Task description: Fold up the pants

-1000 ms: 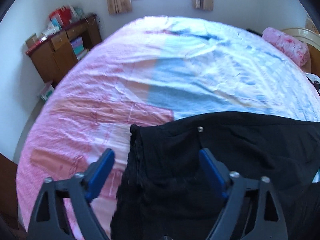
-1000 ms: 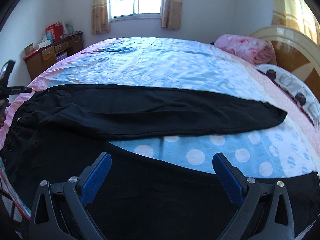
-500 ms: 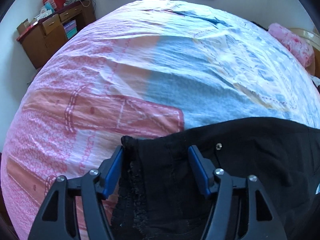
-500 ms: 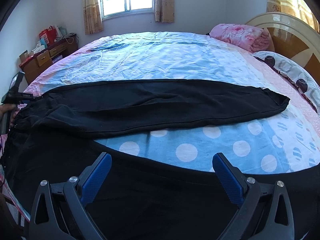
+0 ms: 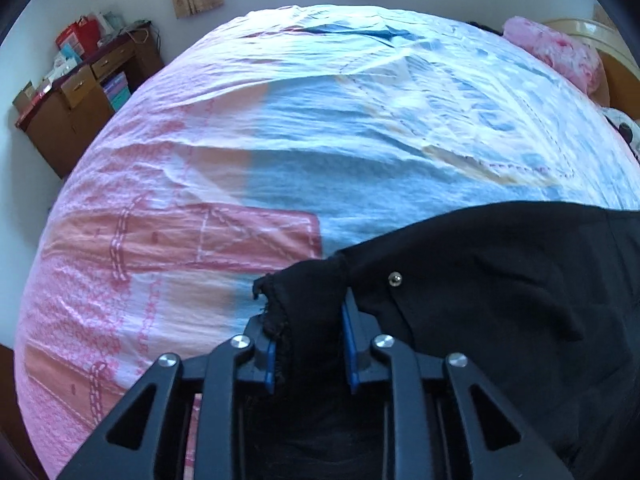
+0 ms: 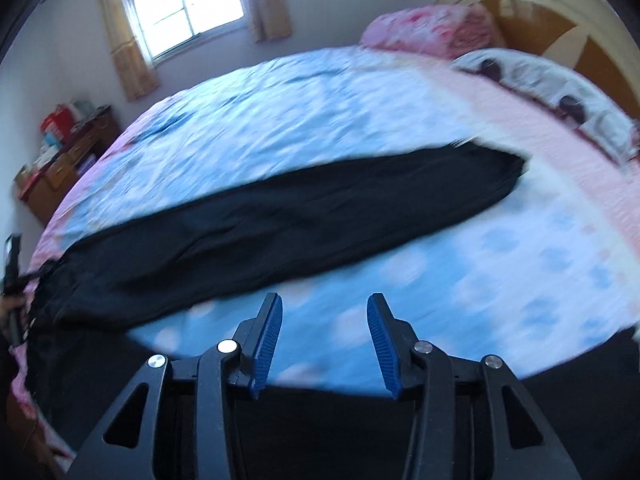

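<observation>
Pinching the frilled waistband corner of soft black pants (image 5: 460,292), left claw (image 5: 308,344); right claw (image 6: 322,340) spread.

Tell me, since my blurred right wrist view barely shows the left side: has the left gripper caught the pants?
Observer: Yes. The left gripper has its jaws closed on a bunched corner of the pants.
Operator: Is the cloth flat in the grip?
Observer: No. It stands crumpled between the jaws, with its ragged edge toward the pink sheet.
Operator: Any landmark near the grip?
Observer: A small metal stud sits on the fabric just to the right of the jaws.
</observation>
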`<state>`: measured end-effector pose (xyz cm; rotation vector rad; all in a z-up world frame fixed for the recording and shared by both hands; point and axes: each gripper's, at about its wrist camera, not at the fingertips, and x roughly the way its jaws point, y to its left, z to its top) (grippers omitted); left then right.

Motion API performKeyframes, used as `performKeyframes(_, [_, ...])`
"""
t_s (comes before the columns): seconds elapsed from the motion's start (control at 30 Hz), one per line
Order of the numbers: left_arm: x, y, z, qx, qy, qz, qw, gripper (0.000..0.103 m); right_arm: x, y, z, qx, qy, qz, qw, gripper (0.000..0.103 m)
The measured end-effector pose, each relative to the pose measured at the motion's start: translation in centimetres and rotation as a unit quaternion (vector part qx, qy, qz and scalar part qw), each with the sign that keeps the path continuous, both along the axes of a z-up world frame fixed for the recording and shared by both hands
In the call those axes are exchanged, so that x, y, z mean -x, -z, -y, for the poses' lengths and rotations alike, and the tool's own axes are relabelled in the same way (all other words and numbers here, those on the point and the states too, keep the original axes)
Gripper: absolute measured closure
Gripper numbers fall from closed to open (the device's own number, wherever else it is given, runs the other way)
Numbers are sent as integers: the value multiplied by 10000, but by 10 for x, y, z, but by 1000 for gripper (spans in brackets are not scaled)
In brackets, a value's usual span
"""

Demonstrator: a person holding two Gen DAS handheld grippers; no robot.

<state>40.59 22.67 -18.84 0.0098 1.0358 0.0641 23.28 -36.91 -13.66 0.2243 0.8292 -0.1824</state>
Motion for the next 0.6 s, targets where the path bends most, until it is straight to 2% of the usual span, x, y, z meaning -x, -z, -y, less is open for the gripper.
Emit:
performKeyframes(0.1, [0,2,-8,273,-28,1,9996,77,-17,-12,42,56,310,13,9995,56])
performKeyframes(0.2, [1,4,-11,428,9,16,9991,77,-46,-16,88,163,583,-181,9980,56])
performKeyframes(0.3, [0,6,-14,595,5,-16,9982,77,-83,-19,124,497,712,-319,9957,56])
performKeyframes(0.47, [1,8,-15,571,25,-26,9984,77,-148,-14,165,513,517,-575,9957,56])
performKeyframes(0.6, [-1,9,-15,553,35,-35,9985,77,-187,7,180,575,261,-973,9932,56])
